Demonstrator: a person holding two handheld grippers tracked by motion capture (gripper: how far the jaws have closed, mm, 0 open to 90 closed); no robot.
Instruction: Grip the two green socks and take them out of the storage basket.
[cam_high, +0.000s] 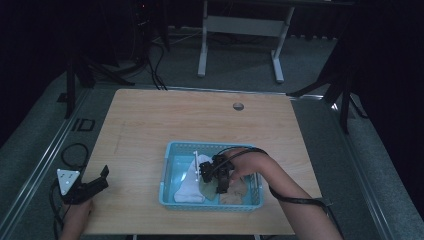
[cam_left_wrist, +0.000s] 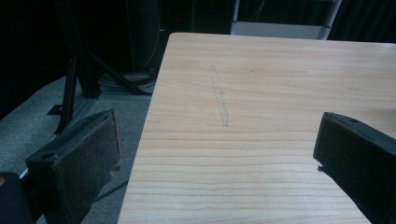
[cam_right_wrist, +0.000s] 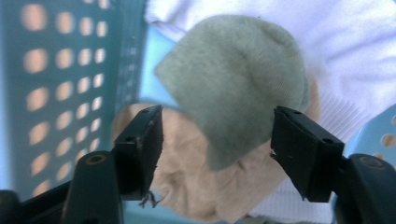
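Grey-green sock (cam_right_wrist: 236, 88) between open right tongs (cam_right_wrist: 217, 149)

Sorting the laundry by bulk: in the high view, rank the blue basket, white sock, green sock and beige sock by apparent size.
1. blue basket
2. white sock
3. beige sock and green sock: both partly hidden by the right gripper, so I won't rank them.

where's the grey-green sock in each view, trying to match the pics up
High view: the grey-green sock lies low in the blue basket, just under the right hand-held gripper.
Left gripper view: not in it; bare table.
Right gripper view: upper centre, between the open jaws, over a beige sock.
Shared landmark: the white sock beside it, top right in the right gripper view.
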